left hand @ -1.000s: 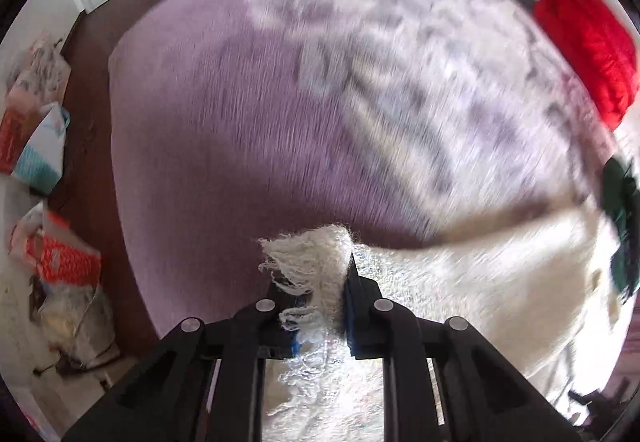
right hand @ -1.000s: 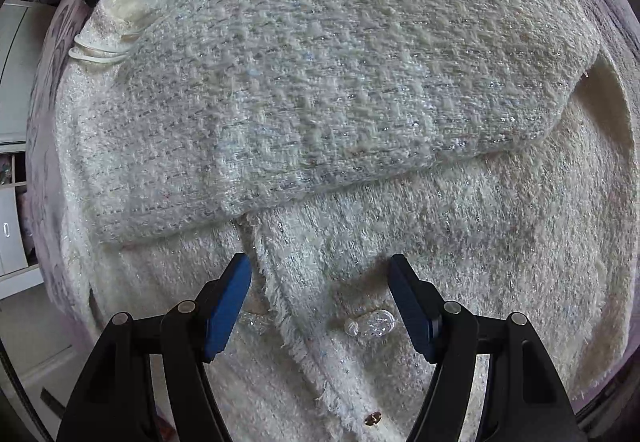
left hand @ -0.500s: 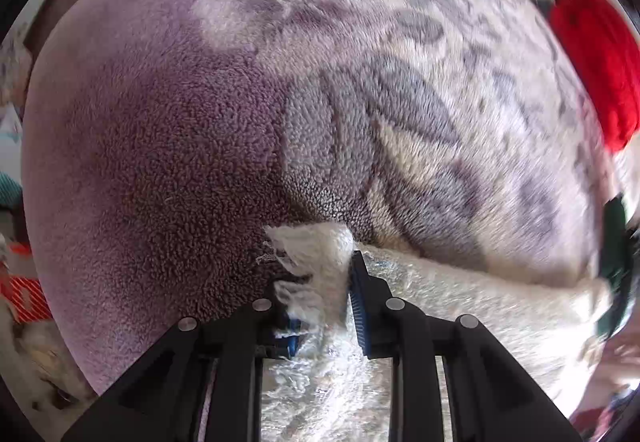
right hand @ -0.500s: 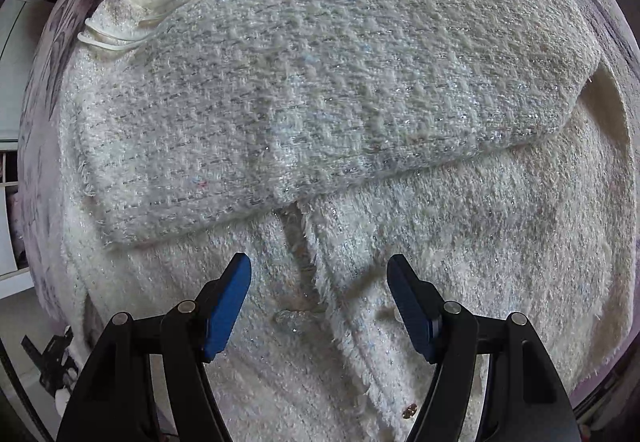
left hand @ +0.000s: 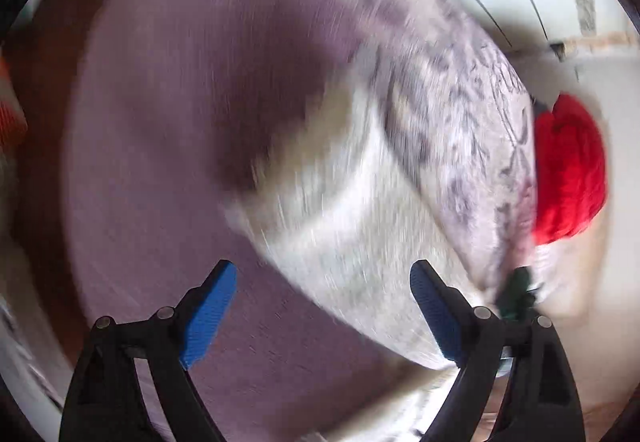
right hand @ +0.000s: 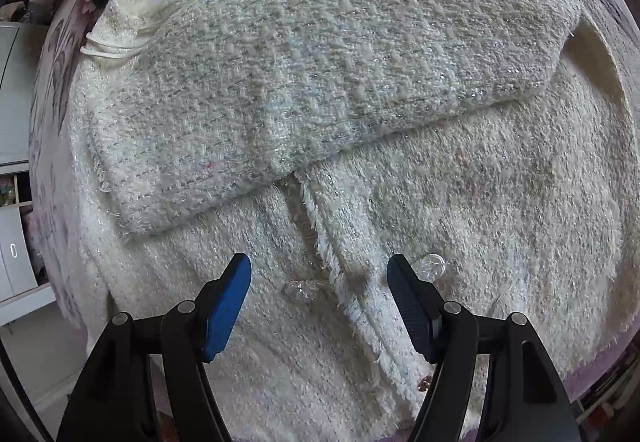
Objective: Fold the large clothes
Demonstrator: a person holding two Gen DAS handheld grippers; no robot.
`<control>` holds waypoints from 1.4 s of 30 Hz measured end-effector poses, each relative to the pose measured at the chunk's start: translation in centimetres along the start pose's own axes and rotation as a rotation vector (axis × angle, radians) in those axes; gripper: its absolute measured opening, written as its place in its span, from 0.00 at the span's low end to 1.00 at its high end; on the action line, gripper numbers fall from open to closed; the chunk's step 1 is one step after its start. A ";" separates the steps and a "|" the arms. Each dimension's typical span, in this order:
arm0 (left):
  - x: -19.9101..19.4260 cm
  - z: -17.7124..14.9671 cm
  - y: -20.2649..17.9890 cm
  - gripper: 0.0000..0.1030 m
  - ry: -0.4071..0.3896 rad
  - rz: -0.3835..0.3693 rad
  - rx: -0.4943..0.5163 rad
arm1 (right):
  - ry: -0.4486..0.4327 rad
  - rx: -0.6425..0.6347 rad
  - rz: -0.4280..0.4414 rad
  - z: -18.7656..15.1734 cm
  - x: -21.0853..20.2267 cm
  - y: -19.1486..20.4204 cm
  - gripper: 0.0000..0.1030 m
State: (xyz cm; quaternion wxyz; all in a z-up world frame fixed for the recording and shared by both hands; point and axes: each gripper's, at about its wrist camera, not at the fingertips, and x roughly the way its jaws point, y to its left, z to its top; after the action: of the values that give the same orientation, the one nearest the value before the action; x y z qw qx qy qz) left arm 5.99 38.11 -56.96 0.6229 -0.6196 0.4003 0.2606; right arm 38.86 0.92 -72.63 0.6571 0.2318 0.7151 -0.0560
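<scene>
- On the purple fleece bedspread (left hand: 168, 170) the cream tweed jacket (right hand: 460, 210) lies spread, one sleeve (right hand: 320, 74) folded across its chest.
- My left gripper (left hand: 324, 306) has just been opening; its jaws stand apart with nothing between them, and the view is blurred, so I could misjudge the hem.
- My right gripper (right hand: 320, 294) hangs open over the fringed front edge (right hand: 332, 262); closing there might catch a clear button (right hand: 300, 290) or one layer only.
- I judge the folded sleeve may slide if I drag the cloth.

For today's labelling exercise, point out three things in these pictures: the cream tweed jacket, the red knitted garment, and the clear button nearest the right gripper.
cream tweed jacket (right hand: 328, 54): right wrist view, on the folded-over sleeve.
red knitted garment (left hand: 568, 170): left wrist view, on its middle.
clear button (right hand: 432, 265): right wrist view, on its face.
</scene>
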 end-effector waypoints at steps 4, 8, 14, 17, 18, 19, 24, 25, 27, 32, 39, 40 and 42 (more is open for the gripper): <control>4.5 -1.4 0.8 0.86 0.000 -0.054 -0.110 | -0.010 0.005 -0.005 -0.3 0.4 2.2 0.70; 3.9 -1.0 -1.2 0.71 -0.177 0.002 -0.079 | -0.024 -0.021 -0.033 0.2 0.5 4.4 0.70; 2.7 -0.8 -10.2 0.12 -0.334 0.188 0.300 | -0.050 -0.145 -0.339 1.2 1.2 9.0 0.70; 1.5 -2.5 -14.9 0.11 -0.416 0.235 0.492 | -0.129 -0.269 -0.522 2.4 0.9 10.4 0.70; 1.0 -3.5 -16.4 0.11 -0.449 0.254 0.560 | -0.171 -0.313 -0.570 2.8 0.7 11.4 0.70; 0.4 -4.6 -18.1 0.10 -0.480 0.263 0.630 | -0.217 -0.357 -0.610 3.0 0.4 12.8 0.70; -0.7 -10.9 -25.0 0.10 -0.520 0.232 0.874 | -0.272 -0.431 -0.596 4.6 0.2 16.9 0.84; -0.6 -12.8 -26.5 0.10 -0.509 0.213 0.927 | -0.274 -0.438 -0.587 4.2 -0.4 16.6 0.84; 0.0 -16.4 -28.9 0.10 -0.482 0.188 1.021 | -0.280 -0.446 -0.555 5.7 -0.7 16.0 0.84; 4.0 -28.3 -34.6 0.09 -0.334 0.091 1.257 | -0.248 -0.384 -0.476 8.7 -2.6 13.4 0.84; 13.7 -45.3 -37.0 0.09 0.027 -0.002 1.439 | -0.207 -0.261 -0.451 11.8 -6.1 2.4 0.84; 14.8 -47.2 -37.1 0.09 0.057 -0.002 1.455 | -0.199 -0.247 -0.454 11.1 -6.6 -2.0 0.84; 17.7 -50.8 -36.8 0.10 0.116 0.037 1.491 | -0.187 -0.220 -0.464 10.0 -7.8 -5.4 0.84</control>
State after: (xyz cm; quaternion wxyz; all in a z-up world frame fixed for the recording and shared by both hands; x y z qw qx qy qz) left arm 36.91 -18.30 -46.30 0.8510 -0.0390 0.5136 -0.1024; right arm 46.07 -9.69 -67.60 0.7112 -0.0171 0.6870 -0.1483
